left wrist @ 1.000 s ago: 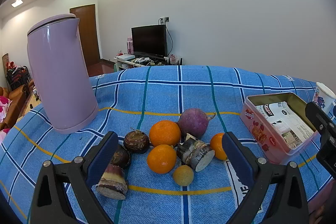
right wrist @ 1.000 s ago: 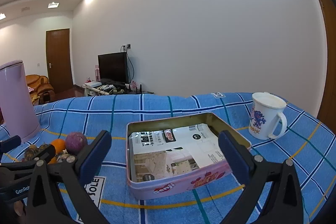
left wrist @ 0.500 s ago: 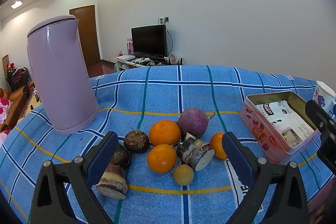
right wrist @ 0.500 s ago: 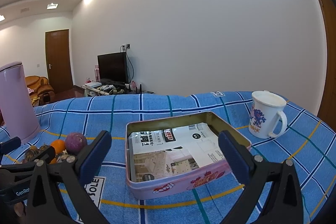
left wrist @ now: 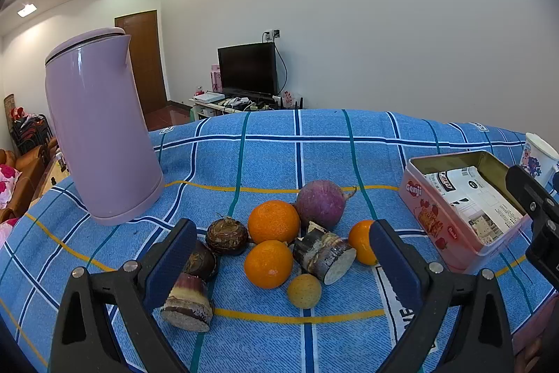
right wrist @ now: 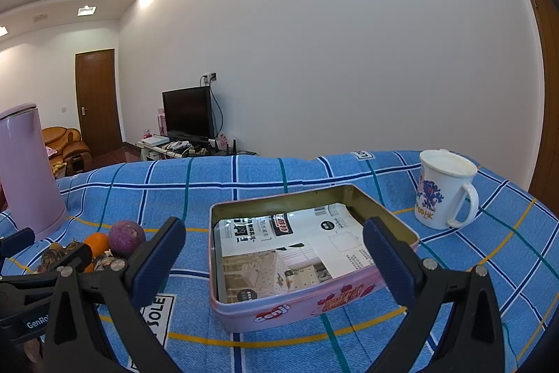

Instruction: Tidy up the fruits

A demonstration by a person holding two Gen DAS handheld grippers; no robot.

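Hovering wide-open left fingers (left wrist: pixel 174 254) bracketing fruit pile (left wrist: pixel 269 263), right fingers (right wrist: pixel 157 254) spread, seemingly flanking tin (right wrist: pixel 307 306)

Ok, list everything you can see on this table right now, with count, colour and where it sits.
kettle: 1, lilac, far left of the cloth
oranges: 3, orange, in the fruit cluster at centre
purple root: 1, purple, behind the oranges
small round fruit: 1, yellow-brown, front of the cluster
sugarcane pieces: 2, dark with pale cut ends, front of the cluster
water chestnuts: 2, dark brown, left of the oranges
tin: 1, pink, open, printed paper inside, right of the fruit
mug: 1, white with blue print, far right
tablecloth: 1, blue plaid
left gripper: open, over the fruit
right gripper: open, over the tin
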